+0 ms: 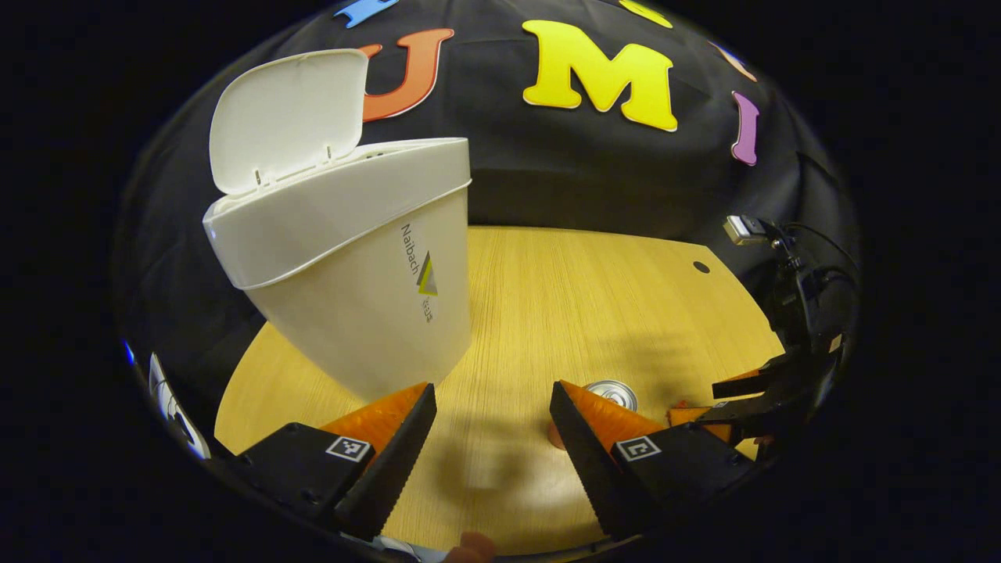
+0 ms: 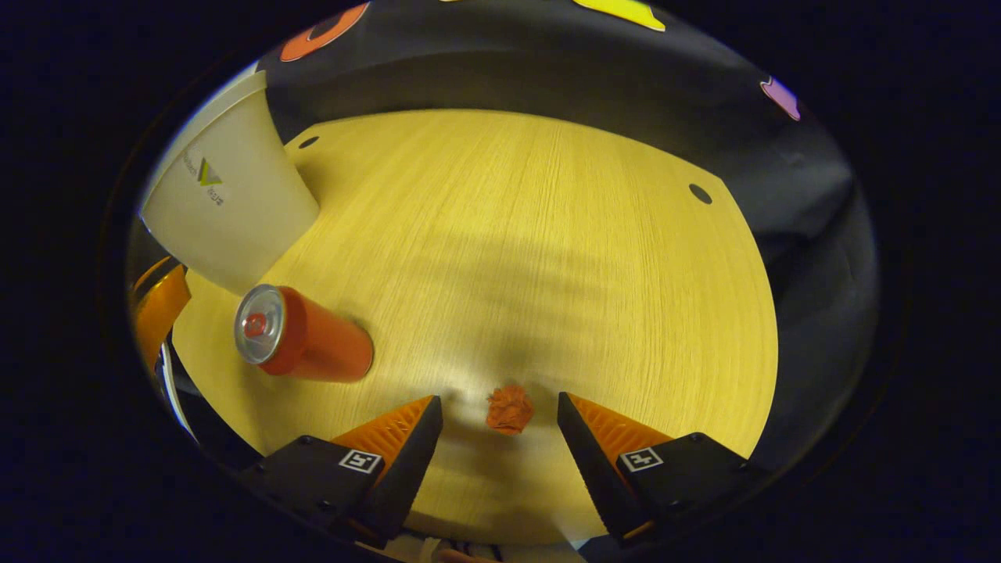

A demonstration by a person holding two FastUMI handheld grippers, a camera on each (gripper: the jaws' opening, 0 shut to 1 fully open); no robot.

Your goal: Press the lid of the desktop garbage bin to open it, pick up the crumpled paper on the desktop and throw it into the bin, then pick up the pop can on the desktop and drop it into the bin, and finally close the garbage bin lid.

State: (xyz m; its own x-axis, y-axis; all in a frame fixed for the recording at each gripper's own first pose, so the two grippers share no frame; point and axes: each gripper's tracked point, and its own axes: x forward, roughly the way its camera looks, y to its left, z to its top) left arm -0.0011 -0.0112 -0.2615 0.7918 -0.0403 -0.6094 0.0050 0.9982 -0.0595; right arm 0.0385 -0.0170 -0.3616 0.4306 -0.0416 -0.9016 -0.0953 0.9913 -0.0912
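Still, bin [image 1: 352,274] lid [image 1: 285,117] raised; crumpled paper [image 2: 509,409] between right claw [image 2: 499,426] fingers.

On the side wall of the garbage bin [image 1: 352,313] a short brand word is printed in dark letters, running downwards. Beside it a small triangular logo [image 1: 427,275] is placed, and under the logo a line of smaller characters is seen, too small to be made out. In the right gripper view the same print [image 2: 205,178] is found on the bin wall, partly cut off at the edge and not legible there. On each finger of the left tongs [image 1: 493,387] a square black-and-white coded marker [image 1: 349,448] is fixed. The same kind of markers is carried by the right tongs [image 2: 499,399]. No numbers are seen.
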